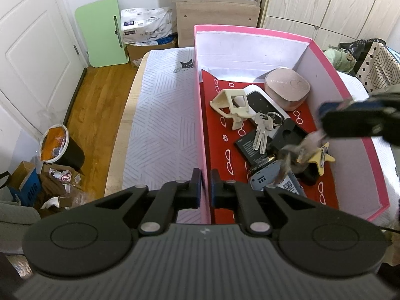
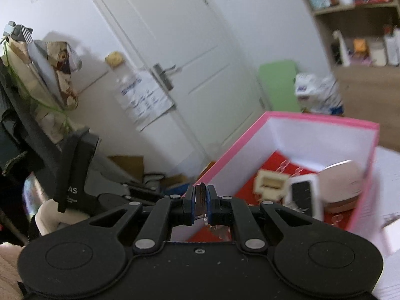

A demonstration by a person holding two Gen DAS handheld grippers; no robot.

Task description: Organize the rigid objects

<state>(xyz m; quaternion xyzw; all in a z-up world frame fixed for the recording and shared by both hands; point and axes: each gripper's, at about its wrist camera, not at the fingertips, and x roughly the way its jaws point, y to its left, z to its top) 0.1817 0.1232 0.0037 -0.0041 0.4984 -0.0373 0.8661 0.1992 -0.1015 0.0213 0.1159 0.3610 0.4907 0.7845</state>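
A bedroom with a white door and wood floor, and I'm working over a bed point(image 1: 160, 115) with a pink box point(image 1: 252, 31) on it; my left claw point(image 1: 206, 187) is pinched narrow on the box's near wall. My right claw point(image 2: 200, 205) is clamped on a thin brown piece I can't identify, with something blurred dangling from it above the keys point(image 1: 261, 132) and yellow star point(image 1: 322, 158), just below and left of it. I judge the drop goes straight down

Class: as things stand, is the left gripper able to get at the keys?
Probably not yet: the left gripper is shut on the box wall. Released, the keys lie uncovered on top.
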